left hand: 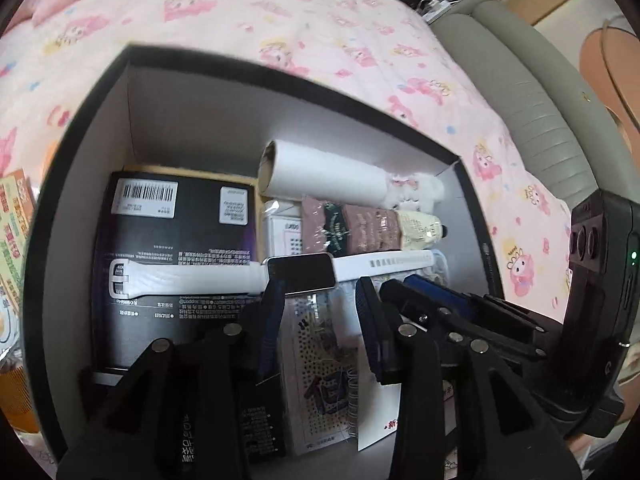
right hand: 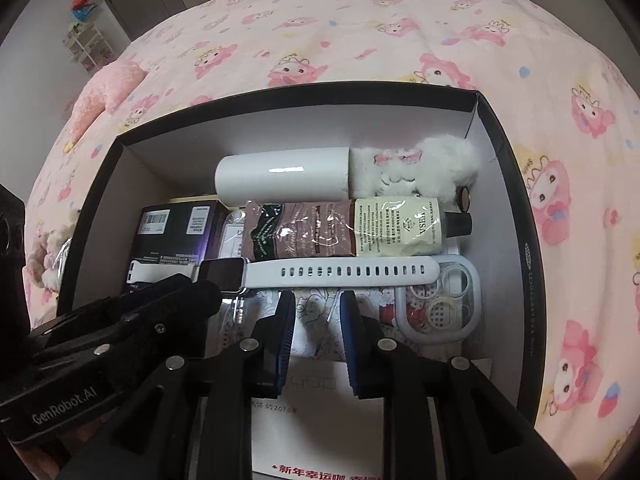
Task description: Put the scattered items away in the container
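A black box with white inner walls (left hand: 92, 128) (right hand: 508, 152) sits on the bed, holding several items. A white-strapped smartwatch (left hand: 300, 272) (right hand: 340, 272) lies flat across them. My left gripper (left hand: 320, 292) is open over the box, its fingers on either side of the watch face, not gripping. My right gripper (right hand: 318, 304) is open just below the watch strap, empty. Also inside: a white lint roller (left hand: 320, 180) (right hand: 280, 176), a black carton (left hand: 176, 216) (right hand: 172, 228), a brown sachet (right hand: 300, 228), a cream tube (right hand: 400, 224) and a fluffy white toy (right hand: 432, 168).
The box rests on a pink cartoon-print bedspread (left hand: 280, 20) (right hand: 400, 32). A grey padded bed edge (left hand: 532, 92) lies at right. Colourful packets (left hand: 12, 232) lie left of the box. A clear case with rings (right hand: 448, 300) and a printed card (right hand: 320, 420) lie in the box.
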Action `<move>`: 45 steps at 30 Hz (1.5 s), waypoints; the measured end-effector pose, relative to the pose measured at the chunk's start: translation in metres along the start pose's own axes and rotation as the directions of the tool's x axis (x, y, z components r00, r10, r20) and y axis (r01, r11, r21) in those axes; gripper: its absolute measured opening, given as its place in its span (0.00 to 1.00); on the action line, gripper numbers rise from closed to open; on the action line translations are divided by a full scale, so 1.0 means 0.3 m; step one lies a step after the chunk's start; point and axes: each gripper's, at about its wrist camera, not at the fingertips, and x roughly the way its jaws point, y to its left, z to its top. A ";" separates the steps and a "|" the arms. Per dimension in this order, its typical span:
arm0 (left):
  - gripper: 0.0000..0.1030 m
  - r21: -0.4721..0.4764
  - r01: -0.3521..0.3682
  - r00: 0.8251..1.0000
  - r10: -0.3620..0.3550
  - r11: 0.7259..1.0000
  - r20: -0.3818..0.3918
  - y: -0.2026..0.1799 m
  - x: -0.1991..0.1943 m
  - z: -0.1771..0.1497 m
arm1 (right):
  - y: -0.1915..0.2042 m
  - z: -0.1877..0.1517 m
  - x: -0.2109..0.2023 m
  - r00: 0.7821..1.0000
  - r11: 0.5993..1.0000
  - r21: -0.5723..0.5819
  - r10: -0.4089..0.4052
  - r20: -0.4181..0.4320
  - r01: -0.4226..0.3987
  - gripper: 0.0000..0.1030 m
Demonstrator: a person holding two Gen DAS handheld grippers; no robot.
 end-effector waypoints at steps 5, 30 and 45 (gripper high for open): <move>0.34 0.063 0.034 0.998 -0.037 0.997 0.052 -0.055 -0.069 -0.022 | 0.021 -0.038 -0.100 0.995 0.998 -0.023 -0.062 0.073 0.064 0.23; 0.34 0.174 -0.019 0.989 -0.007 0.985 0.149 -0.143 -0.499 -0.286 | 0.205 -0.337 -0.475 0.965 0.999 -0.035 -0.009 0.260 0.019 0.23; 0.34 -0.114 -0.154 0.955 0.177 0.982 0.237 0.324 -0.729 -0.361 | 0.651 -0.293 -0.269 0.974 0.930 -0.314 0.219 0.062 -0.189 0.23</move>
